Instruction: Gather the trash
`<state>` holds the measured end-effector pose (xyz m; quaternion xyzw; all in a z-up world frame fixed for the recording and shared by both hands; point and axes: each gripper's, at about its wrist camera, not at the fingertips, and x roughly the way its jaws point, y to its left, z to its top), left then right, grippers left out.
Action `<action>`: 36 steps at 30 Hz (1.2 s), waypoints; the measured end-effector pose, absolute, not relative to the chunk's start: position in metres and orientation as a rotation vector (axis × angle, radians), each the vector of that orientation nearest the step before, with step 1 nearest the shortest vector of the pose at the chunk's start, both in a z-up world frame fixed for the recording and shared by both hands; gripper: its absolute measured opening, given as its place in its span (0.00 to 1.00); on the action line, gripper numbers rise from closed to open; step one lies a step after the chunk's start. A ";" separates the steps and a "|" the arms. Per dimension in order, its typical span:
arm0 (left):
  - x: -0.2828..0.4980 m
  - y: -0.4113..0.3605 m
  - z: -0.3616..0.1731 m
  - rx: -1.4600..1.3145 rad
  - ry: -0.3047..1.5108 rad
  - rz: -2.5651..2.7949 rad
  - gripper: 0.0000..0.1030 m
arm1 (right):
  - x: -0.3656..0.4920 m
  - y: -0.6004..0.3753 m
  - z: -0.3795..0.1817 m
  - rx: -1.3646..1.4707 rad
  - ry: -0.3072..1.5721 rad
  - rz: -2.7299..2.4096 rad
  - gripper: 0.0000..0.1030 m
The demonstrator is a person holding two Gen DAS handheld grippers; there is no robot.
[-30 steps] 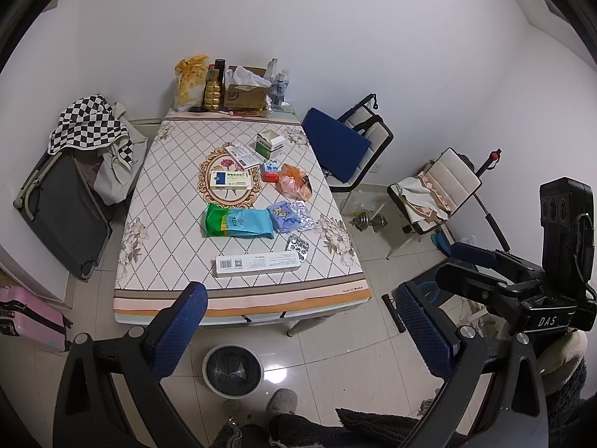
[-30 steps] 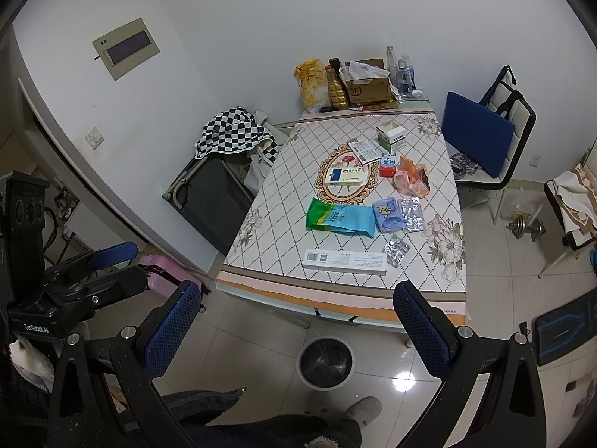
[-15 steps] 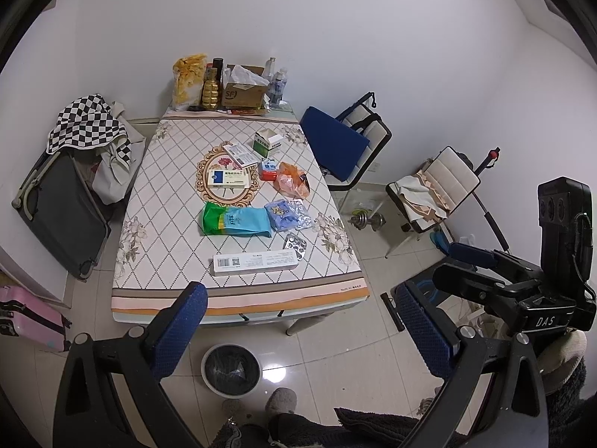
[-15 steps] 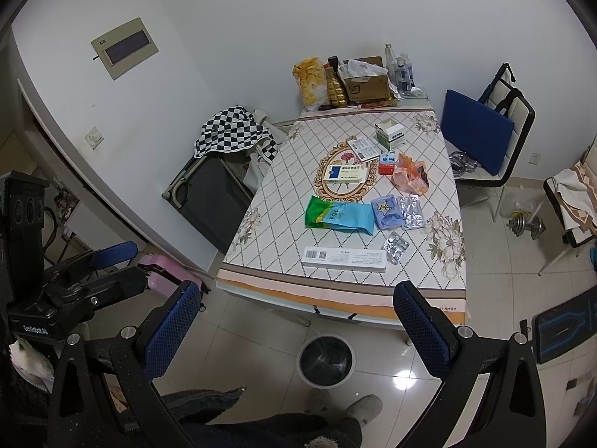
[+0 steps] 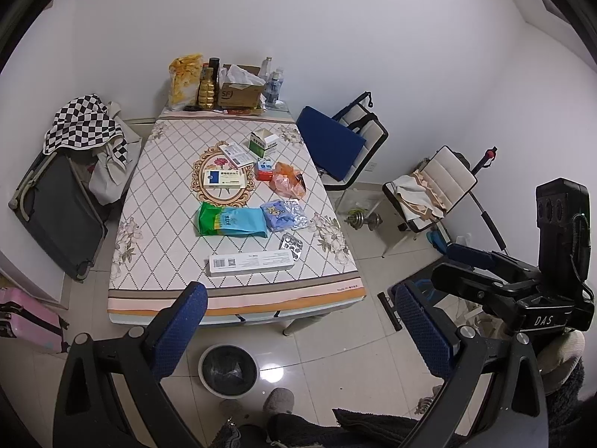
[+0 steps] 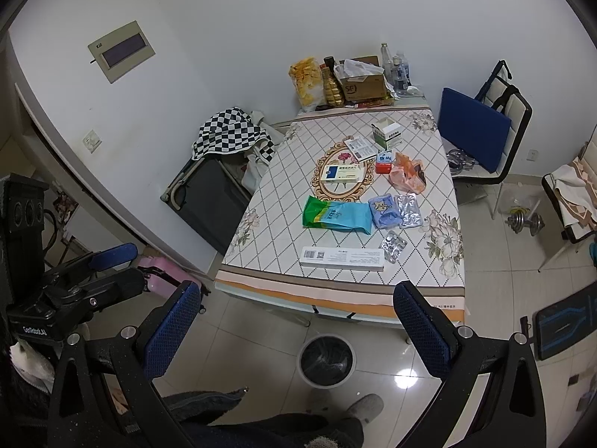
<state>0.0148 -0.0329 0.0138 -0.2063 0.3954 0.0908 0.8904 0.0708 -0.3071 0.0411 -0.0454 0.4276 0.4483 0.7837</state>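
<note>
Both grippers are held high above the floor, well short of the table, fingers spread wide and nothing between them. Left gripper is seen with blue pads apart; right gripper likewise. In the left view the right gripper's body is seen at 4 o'clock; in the right view the left gripper's body is seen at 8 o'clock.

Trash is spread over the patterned tablecloth. A long white box is laid nearest the front edge, with a foil pill sheet just beside its far right end. Beyond these a green-and-blue bag is laid flat, a small blue packet and a silver foil packet at its 3 o'clock. An orange plastic bag is crumpled further back, a small red box touching it at 9 o'clock. A white-and-blue box is set on the oval print in the middle. A leaflet and an open green-white box are at 12 o'clock of that.

A round bin, lined with a dark bag, is placed on the tiled floor below the table's front edge, at 6 o'clock in both views
</note>
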 end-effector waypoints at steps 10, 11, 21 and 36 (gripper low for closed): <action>0.023 -0.024 0.003 -0.396 0.830 0.250 1.00 | 0.078 -0.308 0.036 -0.056 0.943 0.919 1.00; 0.029 -0.021 0.000 -0.361 0.835 0.315 1.00 | 0.081 -0.306 0.036 -0.045 0.944 0.899 1.00; 0.094 0.063 -0.138 -0.561 1.043 0.584 1.00 | 0.149 -0.280 -0.036 -0.063 1.047 0.596 1.00; 0.206 0.091 -0.373 -1.547 1.180 0.808 0.90 | 0.383 -0.197 -0.224 -0.307 1.303 0.500 1.00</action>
